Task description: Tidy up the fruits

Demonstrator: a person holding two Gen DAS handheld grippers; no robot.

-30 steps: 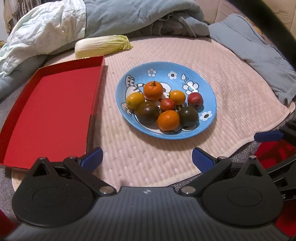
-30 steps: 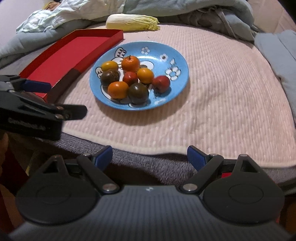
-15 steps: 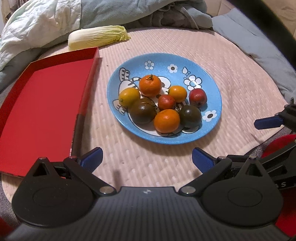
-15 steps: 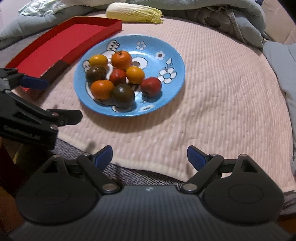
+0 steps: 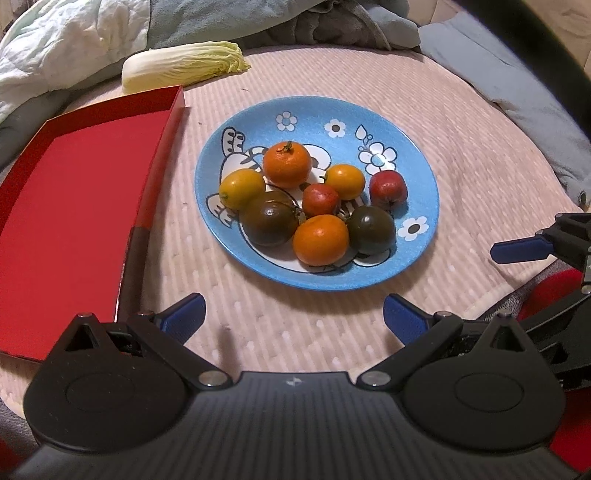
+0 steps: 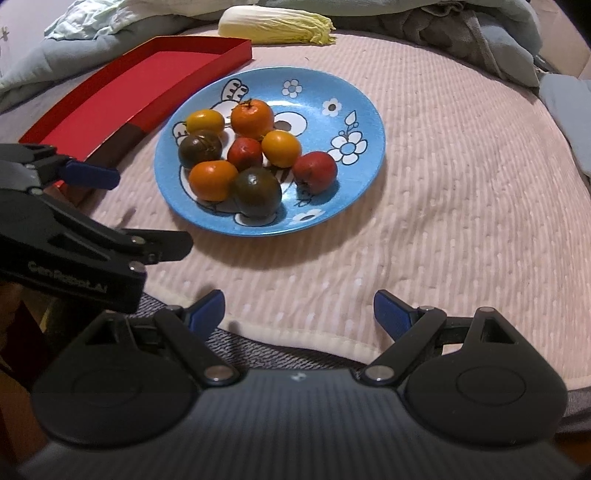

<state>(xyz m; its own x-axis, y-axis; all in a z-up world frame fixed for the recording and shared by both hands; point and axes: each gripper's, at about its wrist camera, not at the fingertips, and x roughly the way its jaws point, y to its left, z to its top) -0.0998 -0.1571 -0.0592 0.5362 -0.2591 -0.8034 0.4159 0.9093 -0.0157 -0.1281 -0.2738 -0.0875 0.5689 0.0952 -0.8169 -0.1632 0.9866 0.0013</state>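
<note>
A blue flowered plate [image 5: 413,155] [image 6: 347,81] holds several small fruits: orange mandarins [image 5: 287,164] [image 6: 213,180], yellow-orange ones [image 5: 241,188], red ones [image 5: 388,189] [image 6: 314,171] and dark green-brown tomatoes [image 5: 269,218] [image 6: 257,191]. An empty red tray [image 5: 70,206] [image 6: 122,92] lies left of the plate. My left gripper [image 5: 293,314] is open and empty just in front of the plate. My right gripper [image 6: 299,308] is open and empty near the mat's front edge. The left gripper also shows in the right wrist view [image 6: 103,206].
A napa cabbage [image 5: 184,68] [image 6: 275,26] lies behind the tray. Bunched blankets and clothes [image 5: 92,44] ring the back and right of the pink mat [image 5: 480,147]. The mat's front edge [image 6: 332,339] drops off below my right gripper.
Both grippers have moved forward toward the plate, which now looks larger and nearer. Jaws stayed open. Nothing on the plate has moved.
</note>
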